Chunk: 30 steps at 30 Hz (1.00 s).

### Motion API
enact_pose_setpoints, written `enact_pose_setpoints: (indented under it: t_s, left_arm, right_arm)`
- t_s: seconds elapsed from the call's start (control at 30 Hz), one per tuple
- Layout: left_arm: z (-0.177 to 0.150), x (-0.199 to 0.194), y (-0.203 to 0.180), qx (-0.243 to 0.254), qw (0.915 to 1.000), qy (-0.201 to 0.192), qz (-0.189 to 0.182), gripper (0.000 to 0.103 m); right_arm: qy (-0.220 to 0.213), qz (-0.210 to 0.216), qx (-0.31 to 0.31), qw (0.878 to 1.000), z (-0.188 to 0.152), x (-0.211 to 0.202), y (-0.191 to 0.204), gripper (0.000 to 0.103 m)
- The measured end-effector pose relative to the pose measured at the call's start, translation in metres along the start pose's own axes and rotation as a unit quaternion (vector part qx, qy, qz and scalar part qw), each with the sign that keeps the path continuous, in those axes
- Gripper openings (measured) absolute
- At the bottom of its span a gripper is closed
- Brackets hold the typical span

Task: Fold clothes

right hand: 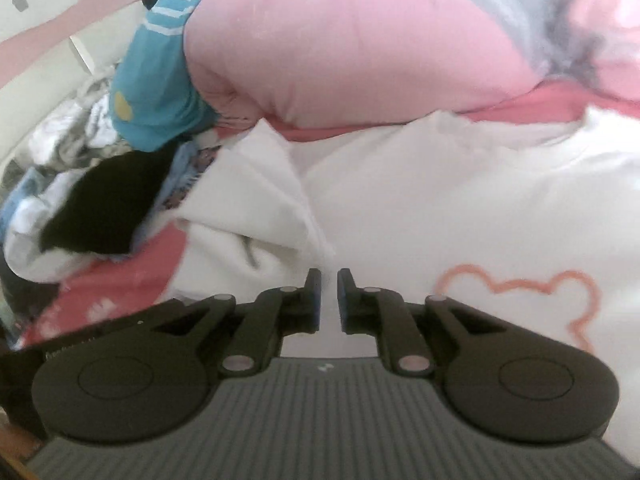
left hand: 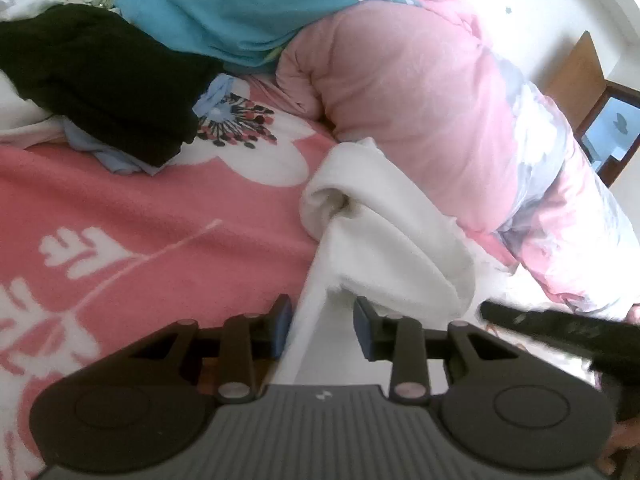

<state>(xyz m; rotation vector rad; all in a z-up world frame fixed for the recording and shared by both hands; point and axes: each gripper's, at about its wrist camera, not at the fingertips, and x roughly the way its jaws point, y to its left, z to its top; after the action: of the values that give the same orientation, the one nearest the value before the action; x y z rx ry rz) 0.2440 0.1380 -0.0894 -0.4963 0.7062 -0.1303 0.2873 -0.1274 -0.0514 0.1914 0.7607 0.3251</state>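
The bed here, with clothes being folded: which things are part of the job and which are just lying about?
Part of the job:
white garment
left gripper, closed on a fold of it
right gripper, nearly shut, over it

Lying about:
black garment
pink quilt
blue cloth
pink flowered blanket

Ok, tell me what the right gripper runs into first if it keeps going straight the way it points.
Most likely the white garment spread on the bed: the right gripper, jaws nearly shut with nothing visibly pinched, points down at its fabric near the folded sleeve. The pink quilt lies beyond. Depth is hard to judge in this blurred view.
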Motion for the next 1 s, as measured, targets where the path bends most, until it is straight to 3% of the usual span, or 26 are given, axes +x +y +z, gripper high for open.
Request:
enact_pose_setpoints:
  t_s: [0.07, 0.13, 0.23, 0.33, 0.4, 0.6, 0.67, 0.73, 0.77, 0.8, 0.83, 0.9, 1.0]
  left_arm:
    - [-0.001, -0.003, 0.0, -0.002, 1.0, 0.001, -0.001, 0.035]
    - [-0.002, -0.006, 0.0, -0.003, 1.0, 0.001, -0.001, 0.035]
    - [-0.002, -0.007, 0.0, -0.001, 1.0, 0.0, -0.001, 0.035]
    - [-0.002, -0.007, 0.001, -0.003, 1.0, 0.001, -0.003, 0.034]
    - [-0.003, -0.008, 0.001, -0.002, 1.0, 0.001, -0.002, 0.034]
    - [-0.003, -0.005, 0.001, 0.001, 1.0, 0.001, -0.001, 0.034]
    - [-0.003, -0.006, 0.0, 0.002, 1.0, 0.0, -0.001, 0.034]
    - [-0.003, -0.006, 0.0, 0.004, 1.0, 0.0, 0.0, 0.034]
    - [-0.003, -0.006, -0.001, 0.005, 1.0, -0.001, 0.001, 0.034]
    - [-0.003, -0.005, -0.001, 0.007, 1.0, -0.001, 0.001, 0.034]
    - [-0.003, -0.004, -0.001, 0.008, 1.0, -0.001, 0.002, 0.034]
    - [-0.003, -0.003, -0.001, 0.009, 0.9999, -0.002, 0.003, 0.034]
    - [-0.002, -0.002, -0.001, 0.011, 0.9999, -0.002, 0.004, 0.034]
  right_arm:
    - [-0.018, 0.007, -0.045, 0.999, 0.009, -0.009, 0.012, 0.012]
    - [-0.037, 0.021, -0.112, 0.993, 0.023, -0.014, 0.035, 0.021]
    - [-0.047, 0.054, -0.222, 0.972, 0.043, -0.011, 0.075, 0.035]
    - [-0.025, 0.075, -0.338, 0.938, 0.059, 0.014, 0.121, 0.042]
    - [0.013, 0.07, -0.404, 0.912, 0.065, 0.046, 0.147, 0.043]
    - [0.083, 0.053, -0.545, 0.833, 0.052, 0.107, 0.192, 0.043]
    - [0.101, 0.038, -0.567, 0.817, 0.046, 0.116, 0.196, 0.043]
    - [0.124, 0.024, -0.564, 0.816, 0.043, 0.127, 0.194, 0.035]
    - [0.129, 0.021, -0.56, 0.818, 0.042, 0.129, 0.193, 0.028]
    - [0.127, 0.018, -0.553, 0.823, 0.043, 0.129, 0.191, 0.011]
    - [0.118, 0.014, -0.545, 0.83, 0.044, 0.127, 0.189, 0.007]
    - [0.085, 0.02, -0.519, 0.85, 0.051, 0.115, 0.184, 0.006]
    - [0.026, 0.026, -0.45, 0.892, 0.073, 0.09, 0.168, 0.006]
